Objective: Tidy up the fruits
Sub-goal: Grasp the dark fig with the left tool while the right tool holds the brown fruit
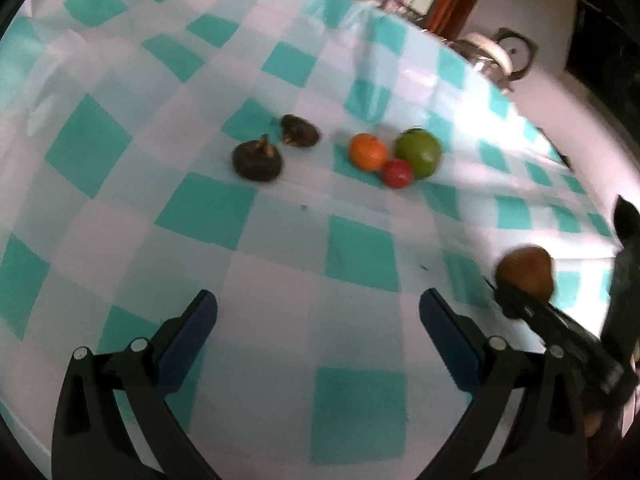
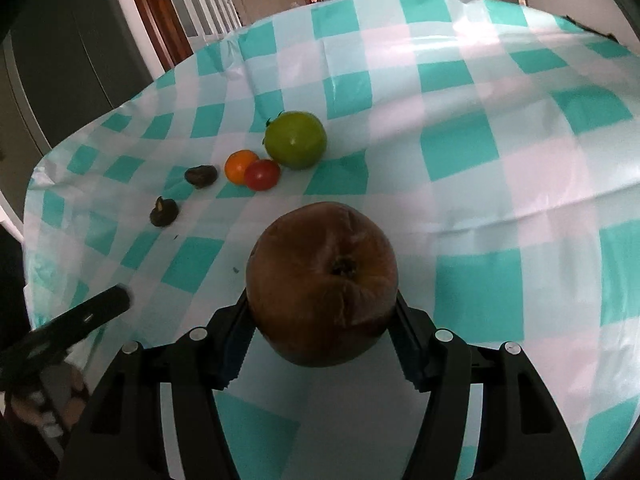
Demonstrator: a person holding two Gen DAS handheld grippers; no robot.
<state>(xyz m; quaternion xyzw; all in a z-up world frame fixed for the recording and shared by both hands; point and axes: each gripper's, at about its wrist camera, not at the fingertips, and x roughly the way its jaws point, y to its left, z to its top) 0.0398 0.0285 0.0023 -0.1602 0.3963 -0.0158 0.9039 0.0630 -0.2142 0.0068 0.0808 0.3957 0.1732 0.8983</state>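
Note:
A big wrinkled brown fruit (image 2: 322, 280) sits between the pads of my right gripper (image 2: 322, 300), which is shut on it above the checked tablecloth (image 2: 480, 160). In the left wrist view the same brown fruit (image 1: 526, 270) shows at the right edge. Farther off lie a green tomato (image 2: 295, 139), an orange fruit (image 2: 240, 166) and a small red tomato (image 2: 262, 175), bunched together. Two dark shrivelled fruits (image 1: 258, 160) (image 1: 300, 131) lie to their left. My left gripper (image 1: 319, 300) stands open over bare cloth, nothing between its fingers.
A steel pot with a white lid (image 1: 486, 56) stands beyond the table's far edge. A dark tall cabinet (image 2: 68, 40) and wooden door frames stand past the left edge. One finger of the left gripper (image 2: 92, 312) reaches in at the lower left of the right wrist view.

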